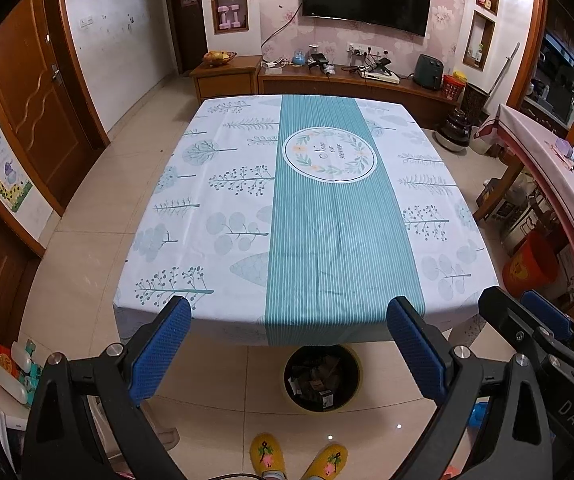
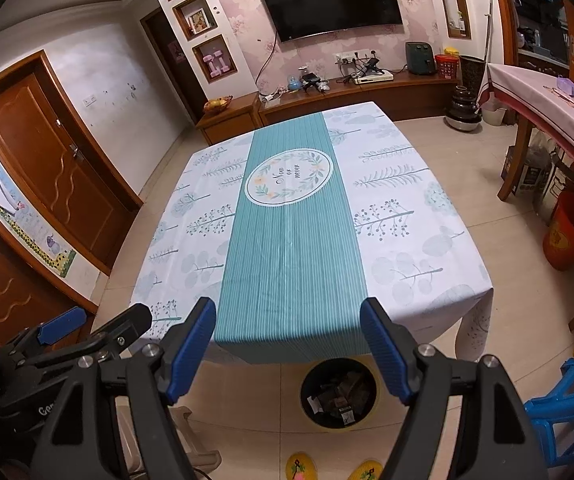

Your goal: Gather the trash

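Observation:
A round black bin (image 1: pixel 321 378) (image 2: pixel 339 394) with a yellow rim stands on the floor just under the table's near edge, holding dark wrappers and small boxes. My left gripper (image 1: pixel 289 308) hovers above that edge, open, with nothing between its blue pads. My right gripper (image 2: pixel 289 306) hangs beside it, also open with nothing in it. In the left wrist view the right gripper (image 1: pixel 517 300) shows at the lower right; in the right wrist view the left gripper (image 2: pixel 99 320) shows at the lower left. The table (image 1: pixel 327 220) (image 2: pixel 287 248) wears a white and teal leaf-print cloth.
The person's feet in yellow slippers (image 1: pixel 267 456) (image 2: pixel 301 466) stand before the bin. A blue plastic stool (image 2: pixel 567 412) is at the lower right. An orange bucket (image 2: pixel 571 232) and a long side table (image 2: pixel 547 96) line the right side. A TV cabinet (image 1: pixel 367 80) runs behind.

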Available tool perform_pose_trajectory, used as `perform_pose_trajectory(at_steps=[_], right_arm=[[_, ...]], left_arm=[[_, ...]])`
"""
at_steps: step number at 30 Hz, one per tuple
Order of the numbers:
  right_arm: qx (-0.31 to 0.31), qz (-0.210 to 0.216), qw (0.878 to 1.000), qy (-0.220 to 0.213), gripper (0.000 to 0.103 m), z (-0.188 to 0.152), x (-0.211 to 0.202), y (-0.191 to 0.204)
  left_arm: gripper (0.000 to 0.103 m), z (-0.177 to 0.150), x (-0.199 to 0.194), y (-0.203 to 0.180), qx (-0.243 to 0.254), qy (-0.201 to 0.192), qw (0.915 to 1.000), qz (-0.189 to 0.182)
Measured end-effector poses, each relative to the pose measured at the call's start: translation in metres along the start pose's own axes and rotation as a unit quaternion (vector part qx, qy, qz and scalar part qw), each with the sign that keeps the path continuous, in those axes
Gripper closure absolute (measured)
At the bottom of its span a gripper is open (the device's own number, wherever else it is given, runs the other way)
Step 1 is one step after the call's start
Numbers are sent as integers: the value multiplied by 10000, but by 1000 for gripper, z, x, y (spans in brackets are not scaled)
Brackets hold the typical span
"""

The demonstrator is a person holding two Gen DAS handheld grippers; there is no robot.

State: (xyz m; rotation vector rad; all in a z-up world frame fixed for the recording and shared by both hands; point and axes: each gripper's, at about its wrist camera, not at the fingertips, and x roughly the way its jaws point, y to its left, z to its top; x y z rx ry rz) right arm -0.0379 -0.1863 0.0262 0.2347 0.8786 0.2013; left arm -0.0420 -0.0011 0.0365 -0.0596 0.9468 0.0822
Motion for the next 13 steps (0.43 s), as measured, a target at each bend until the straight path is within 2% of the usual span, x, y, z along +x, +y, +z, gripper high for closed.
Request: perform_pose_trajectory(at_steps=[13], right_arm=[[25, -6, 10000, -20, 28, -1, -1, 1]], left_arm=[[6, 0, 2, 2, 136, 23, 9999, 43]])
